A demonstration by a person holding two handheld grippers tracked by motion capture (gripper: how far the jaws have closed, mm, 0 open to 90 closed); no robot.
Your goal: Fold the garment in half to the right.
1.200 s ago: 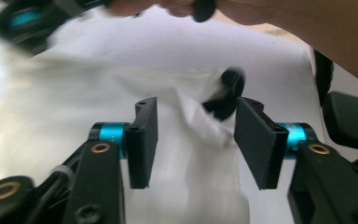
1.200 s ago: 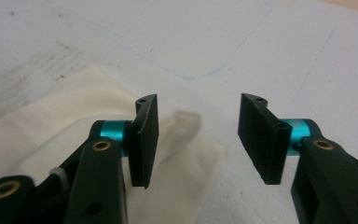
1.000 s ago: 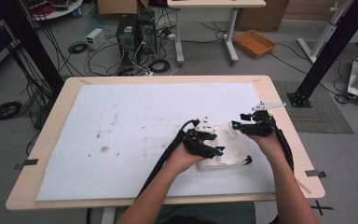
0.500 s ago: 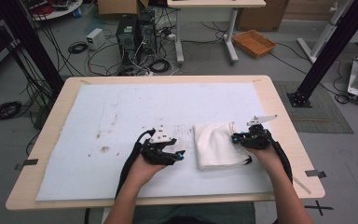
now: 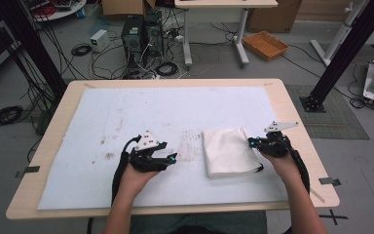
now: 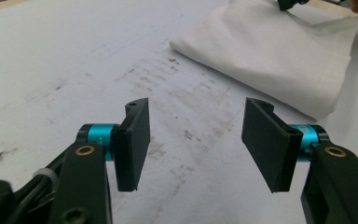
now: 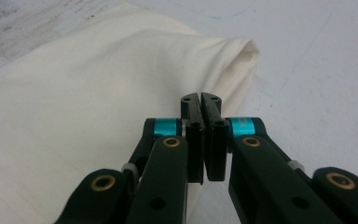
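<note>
A folded white cloth (image 5: 229, 151) lies flat on the white mat (image 5: 126, 112), right of centre. My right gripper (image 5: 251, 142) sits at its right edge; in the right gripper view its jaws (image 7: 200, 100) are pressed together at the cloth's folded edge (image 7: 233, 60), pinching a thin bit of fabric. My left gripper (image 5: 173, 158) rests low over the stained mat, a hand's width left of the cloth. Its jaws (image 6: 196, 140) stand wide apart with nothing between them. From the left gripper view the cloth (image 6: 270, 46) lies ahead to the right, with the right gripper (image 6: 289, 3) at its far corner.
The wooden table (image 5: 175, 83) carries the mat, which has dark smudges (image 5: 109, 156) at the left and centre. Beyond the table, on the floor, are computer towers (image 5: 139, 34), tangled cables and an orange tray (image 5: 265, 45). Black frame posts stand at both sides.
My left hand has moved left, off the cloth and onto the bare mat. The right gripper's jaws have closed at the cloth's right edge. The cloth now lies flat and folded.
</note>
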